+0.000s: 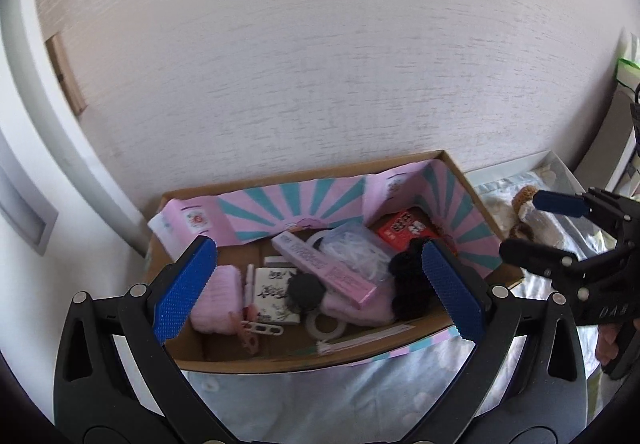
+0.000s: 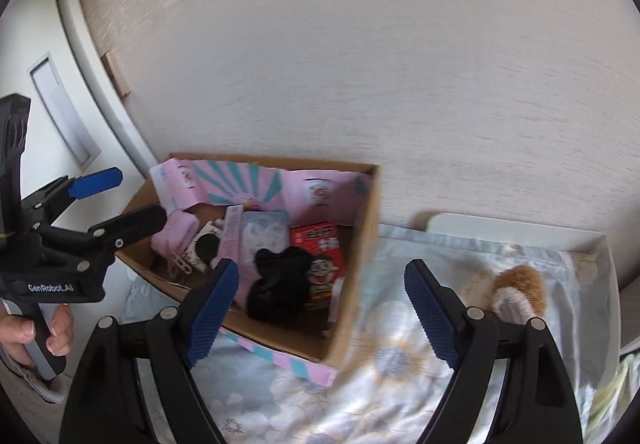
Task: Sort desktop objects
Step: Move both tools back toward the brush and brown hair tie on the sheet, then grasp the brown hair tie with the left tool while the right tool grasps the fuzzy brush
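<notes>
An open cardboard box (image 1: 280,362) with pink and teal flaps stands against the wall on a floral cloth. Inside lie a black fabric bundle (image 1: 412,284), a red packet (image 1: 404,230), a long pink box (image 1: 328,268), a clear plastic bag (image 1: 356,248), a fluffy pink item (image 1: 218,300) and a white tape ring (image 1: 324,326). My left gripper (image 1: 320,284) hovers open over the box's near side, nothing between its pads. In the right wrist view, my right gripper (image 2: 322,310) is open and empty above the box's right wall (image 2: 356,284). A brown plush toy (image 2: 520,280) lies to the right.
The plush rests in a shallow white tray (image 2: 520,232) on the floral cloth (image 2: 400,364). A textured wall rises directly behind the box. A white frame and panel (image 2: 60,112) stand at the left. A hand (image 2: 24,328) holds the left gripper's handle.
</notes>
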### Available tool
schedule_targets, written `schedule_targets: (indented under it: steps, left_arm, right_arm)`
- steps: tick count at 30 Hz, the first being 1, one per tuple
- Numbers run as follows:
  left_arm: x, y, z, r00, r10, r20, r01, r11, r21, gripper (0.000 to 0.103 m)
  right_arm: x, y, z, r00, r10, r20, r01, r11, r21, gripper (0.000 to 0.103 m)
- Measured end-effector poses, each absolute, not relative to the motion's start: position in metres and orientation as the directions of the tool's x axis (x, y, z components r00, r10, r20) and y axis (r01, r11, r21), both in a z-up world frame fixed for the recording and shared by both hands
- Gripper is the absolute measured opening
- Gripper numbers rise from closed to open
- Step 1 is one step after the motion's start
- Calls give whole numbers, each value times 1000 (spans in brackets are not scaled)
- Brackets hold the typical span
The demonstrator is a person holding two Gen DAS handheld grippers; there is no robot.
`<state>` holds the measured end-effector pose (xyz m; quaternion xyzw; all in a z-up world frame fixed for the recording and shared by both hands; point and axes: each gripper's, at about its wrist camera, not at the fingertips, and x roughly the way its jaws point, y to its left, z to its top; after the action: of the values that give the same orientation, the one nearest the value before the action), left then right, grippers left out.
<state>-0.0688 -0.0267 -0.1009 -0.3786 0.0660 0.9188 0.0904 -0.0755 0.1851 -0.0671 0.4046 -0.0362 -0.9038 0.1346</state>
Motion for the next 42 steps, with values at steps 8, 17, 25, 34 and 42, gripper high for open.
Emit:
schedule_targets:
  steps: [8,17,25,34,42]
  left_arm:
    - [-66,23,-83,-706,165,-689,-294,-953,72,103]
    - [-51,115,-80,-605,395,-691,-491,-868,-66,102]
    - [-44,188,-126,-520,407,-751,-571,-820,-49,102]
    - [-62,225,-194,-468,375,-800,-588,-808,-35,102]
    - [-84,233,-227,-473,331,-817,-566,-824,-6,102]
  right_arm:
    - [-60,241,-48,-670,-182,-719,145,-983,113,82]
    - [-41,306,-46,-682,-75,-728,42,-997,63,82]
    - [-43,365,-68,-633,-50,-772,-26,-996,85,82]
    - [-65,376,-114,-540,-148,-829,75,-989,127,82]
    - [-88,373,-150,-471,-210,-857,153,-976,155,82]
